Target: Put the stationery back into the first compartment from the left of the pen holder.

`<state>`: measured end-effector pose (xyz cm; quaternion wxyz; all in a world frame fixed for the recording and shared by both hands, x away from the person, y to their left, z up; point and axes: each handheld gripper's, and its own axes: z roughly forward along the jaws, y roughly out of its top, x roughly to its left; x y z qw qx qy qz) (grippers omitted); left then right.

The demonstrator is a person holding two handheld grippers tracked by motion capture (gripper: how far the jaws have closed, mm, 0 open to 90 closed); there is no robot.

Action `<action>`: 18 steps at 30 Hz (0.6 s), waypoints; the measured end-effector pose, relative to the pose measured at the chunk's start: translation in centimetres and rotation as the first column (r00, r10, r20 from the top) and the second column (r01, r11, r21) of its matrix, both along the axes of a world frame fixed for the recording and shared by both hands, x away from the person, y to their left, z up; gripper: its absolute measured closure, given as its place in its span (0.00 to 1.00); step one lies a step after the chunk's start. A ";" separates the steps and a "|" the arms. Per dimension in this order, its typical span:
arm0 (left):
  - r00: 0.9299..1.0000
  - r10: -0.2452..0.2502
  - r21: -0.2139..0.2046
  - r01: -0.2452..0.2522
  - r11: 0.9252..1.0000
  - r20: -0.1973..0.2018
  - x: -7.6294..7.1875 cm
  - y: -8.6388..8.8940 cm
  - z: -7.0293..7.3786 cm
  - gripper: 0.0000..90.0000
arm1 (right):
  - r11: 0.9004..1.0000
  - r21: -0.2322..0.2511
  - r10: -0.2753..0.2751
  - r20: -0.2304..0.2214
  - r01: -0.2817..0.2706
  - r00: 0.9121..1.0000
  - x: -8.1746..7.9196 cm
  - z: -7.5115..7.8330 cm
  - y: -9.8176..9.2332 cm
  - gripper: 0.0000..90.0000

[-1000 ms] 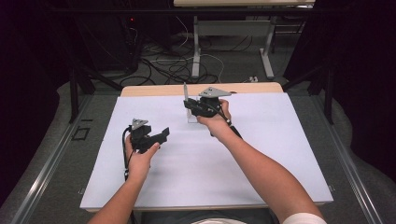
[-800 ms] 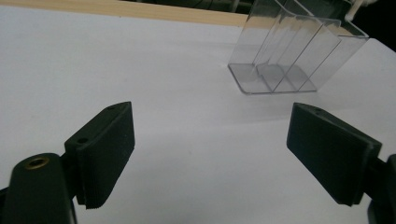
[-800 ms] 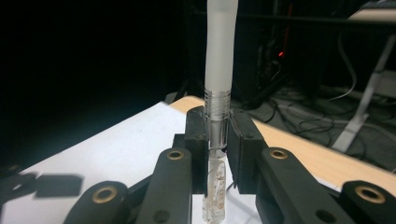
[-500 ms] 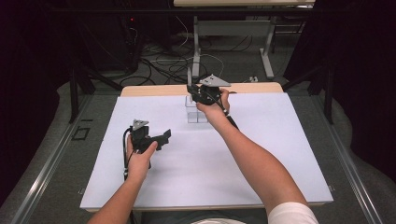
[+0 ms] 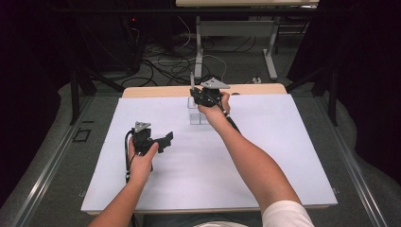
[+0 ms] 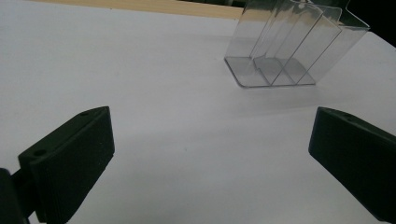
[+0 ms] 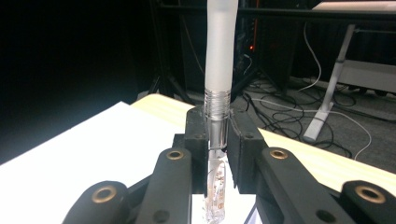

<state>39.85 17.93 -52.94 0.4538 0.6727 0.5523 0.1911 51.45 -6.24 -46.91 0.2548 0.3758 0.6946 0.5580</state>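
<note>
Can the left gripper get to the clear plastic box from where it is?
Probably yes. The left gripper has its jaws wide open, and bare white table lies between it and the clear box. The right gripper hovers above the box holding a tube, which could crowd it.

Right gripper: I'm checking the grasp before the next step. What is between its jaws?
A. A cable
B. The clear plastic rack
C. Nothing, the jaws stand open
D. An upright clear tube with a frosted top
D: in the right gripper view the right gripper has its pads pressed on an upright clear tube with a frosted top.
</note>
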 end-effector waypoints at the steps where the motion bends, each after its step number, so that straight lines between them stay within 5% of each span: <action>1: 1.000 -0.001 0.000 0.001 1.000 0.000 0.0 0.0 0.0 0.00 | 1.000 -0.011 0.005 -0.003 -0.005 1.000 0.0 -0.1 0.1 0.88; 8: 1.000 -0.010 0.006 0.010 1.000 0.001 0.0 -0.1 -0.1 0.00 | 1.000 -0.021 0.001 -0.018 -0.002 1.000 0.1 -0.6 0.3 0.86; 18: 1.000 -0.019 0.020 0.019 1.000 0.001 0.1 -0.2 -0.3 0.00 | 1.000 -0.027 0.003 -0.075 -0.005 0.997 -1.2 -0.4 -0.9 0.57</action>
